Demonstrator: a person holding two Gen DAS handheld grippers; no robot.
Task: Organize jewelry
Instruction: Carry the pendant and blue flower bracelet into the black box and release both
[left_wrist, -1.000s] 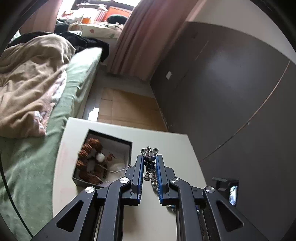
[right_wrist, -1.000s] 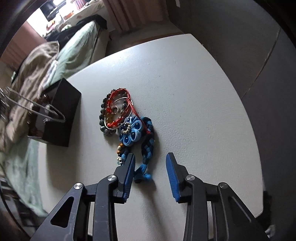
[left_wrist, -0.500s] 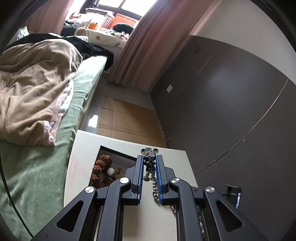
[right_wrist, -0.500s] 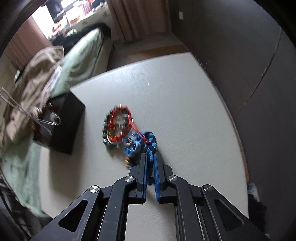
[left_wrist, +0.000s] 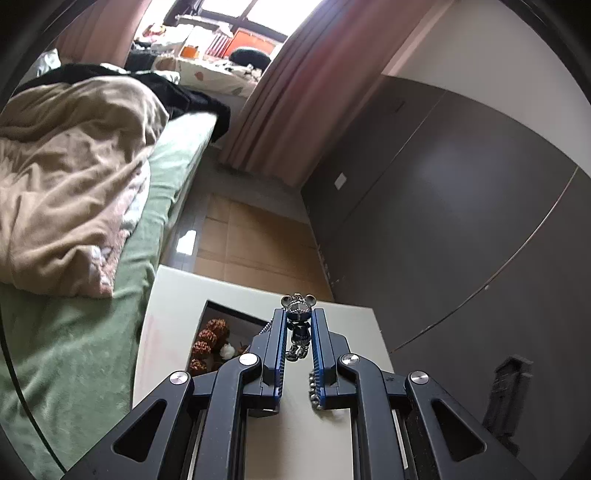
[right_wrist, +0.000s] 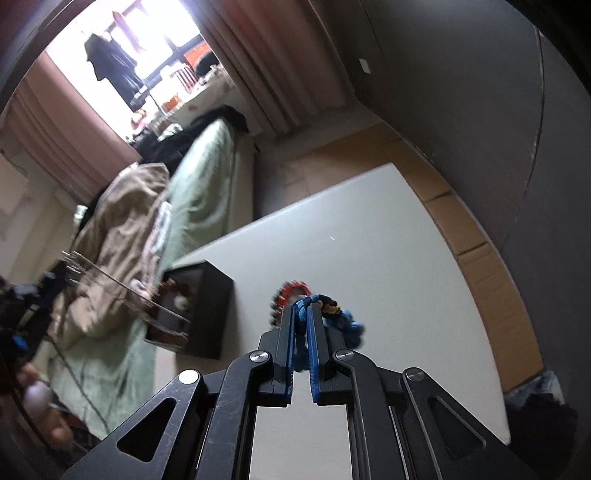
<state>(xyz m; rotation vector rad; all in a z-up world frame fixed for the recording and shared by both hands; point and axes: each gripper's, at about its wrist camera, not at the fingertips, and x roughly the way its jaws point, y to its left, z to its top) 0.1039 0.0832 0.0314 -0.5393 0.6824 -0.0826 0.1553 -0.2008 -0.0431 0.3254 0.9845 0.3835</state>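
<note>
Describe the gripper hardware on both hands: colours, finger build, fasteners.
Both match: left gripper and right gripper have black linkage arms with triangular cut-outs, round silver pivot screws, and straight black fingers faced with blue pads. The left's pads show toothed edges. No cables, markings or sleeves visible.

Beige blanket (left_wrist: 70, 177) on green bed (left_wrist: 74, 354); pink curtain (left_wrist: 295, 92).

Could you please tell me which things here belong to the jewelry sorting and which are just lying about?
Job: left gripper holding the bear pendant; right gripper holding the blue braided bracelet; red bracelet; black box.
Lying about: blanket, curtain, bed.
</note>
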